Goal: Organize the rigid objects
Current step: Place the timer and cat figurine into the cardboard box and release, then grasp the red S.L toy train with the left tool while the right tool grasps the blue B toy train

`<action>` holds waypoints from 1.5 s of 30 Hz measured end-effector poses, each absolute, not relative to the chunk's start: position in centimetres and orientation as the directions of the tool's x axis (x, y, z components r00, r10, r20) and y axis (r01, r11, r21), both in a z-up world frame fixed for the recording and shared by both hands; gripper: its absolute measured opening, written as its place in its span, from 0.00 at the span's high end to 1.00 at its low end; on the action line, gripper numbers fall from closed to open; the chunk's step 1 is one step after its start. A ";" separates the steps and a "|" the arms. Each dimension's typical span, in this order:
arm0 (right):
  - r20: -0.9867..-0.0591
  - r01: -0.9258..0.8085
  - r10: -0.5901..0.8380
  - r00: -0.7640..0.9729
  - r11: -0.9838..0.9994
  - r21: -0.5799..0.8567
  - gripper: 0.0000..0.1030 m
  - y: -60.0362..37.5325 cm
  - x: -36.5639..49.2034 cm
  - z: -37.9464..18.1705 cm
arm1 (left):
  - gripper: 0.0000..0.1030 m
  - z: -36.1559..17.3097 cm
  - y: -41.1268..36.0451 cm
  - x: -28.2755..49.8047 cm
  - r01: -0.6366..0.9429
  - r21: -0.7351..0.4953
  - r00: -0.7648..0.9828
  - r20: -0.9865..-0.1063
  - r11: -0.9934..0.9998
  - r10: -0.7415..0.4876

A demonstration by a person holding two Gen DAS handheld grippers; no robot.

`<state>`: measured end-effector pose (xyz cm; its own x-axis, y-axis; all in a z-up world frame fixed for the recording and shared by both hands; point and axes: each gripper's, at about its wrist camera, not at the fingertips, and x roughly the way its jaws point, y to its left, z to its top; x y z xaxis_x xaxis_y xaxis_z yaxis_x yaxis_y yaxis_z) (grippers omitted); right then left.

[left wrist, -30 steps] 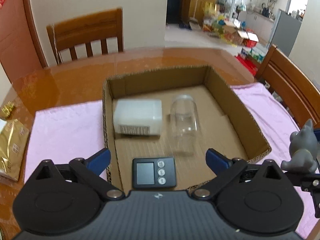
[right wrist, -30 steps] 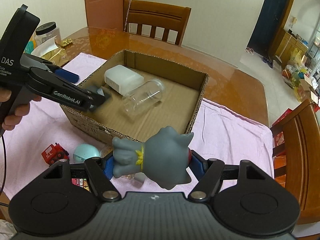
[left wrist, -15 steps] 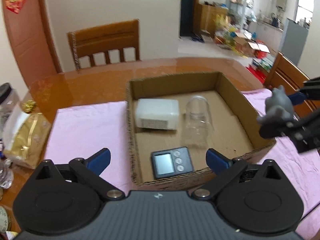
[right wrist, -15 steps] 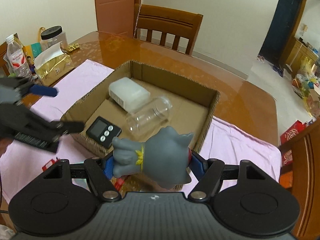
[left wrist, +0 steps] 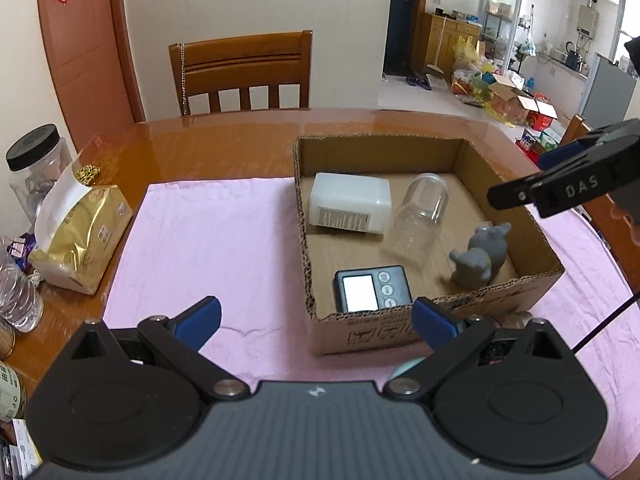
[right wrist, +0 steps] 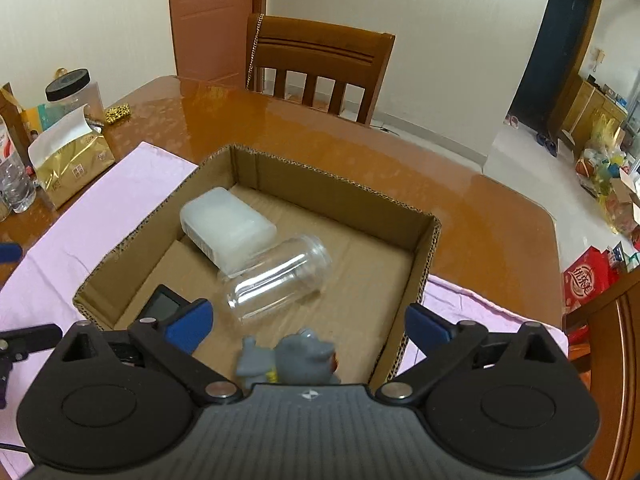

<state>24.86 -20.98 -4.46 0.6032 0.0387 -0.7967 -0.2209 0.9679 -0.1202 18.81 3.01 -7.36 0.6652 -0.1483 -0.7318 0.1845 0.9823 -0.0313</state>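
Both of my tools are spread wide and empty: the right hand-held gripper (right wrist: pixel 306 326) hovers over the grey toy (right wrist: pixel 290 358) lying in the cardboard box (right wrist: pixel 420 264); the left hand-held gripper (left wrist: pixel 316 318) hangs before it.

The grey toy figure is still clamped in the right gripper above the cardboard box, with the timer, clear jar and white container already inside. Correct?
Not quite. The grey toy figure lies inside the cardboard box; the right gripper is open and empty, as the right wrist view shows. The timer, clear jar and white container are inside, as you said.
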 end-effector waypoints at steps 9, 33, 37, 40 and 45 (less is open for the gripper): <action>-0.789 -0.168 0.012 0.615 0.979 -0.116 0.00 -21.2 21.6 -4.2 | 0.02 -8.5 3.2 17.7 0.192 -0.026 0.655 -0.741 0.981 -0.148; -0.896 -0.027 -0.051 0.442 0.997 -0.071 0.00 -20.8 11.7 -14.5 | 0.02 -14.2 1.9 13.9 0.256 0.005 0.541 -0.830 0.967 -0.139; -0.902 -0.057 -0.070 0.427 0.993 -0.105 0.00 -19.8 11.5 -15.0 | 0.02 -15.1 2.1 13.8 0.248 0.013 0.524 -0.843 0.969 -0.123; -0.910 -0.061 -0.091 0.404 0.990 -0.126 0.00 -19.6 10.7 -15.1 | 0.02 -15.6 2.4 13.8 0.245 0.017 0.514 -0.850 0.969 -0.115; -0.921 -0.067 -0.100 0.378 0.989 -0.134 0.00 -19.5 9.0 -14.9 | 0.02 -16.1 2.8 13.6 0.245 0.015 0.499 -0.859 0.970 -0.113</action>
<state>8.98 -19.46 -14.91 0.3778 -0.0996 -0.9205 -0.0667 0.9887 -0.1343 13.62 2.78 -16.10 0.4995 -0.1128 -0.8590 0.2446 0.9695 0.0149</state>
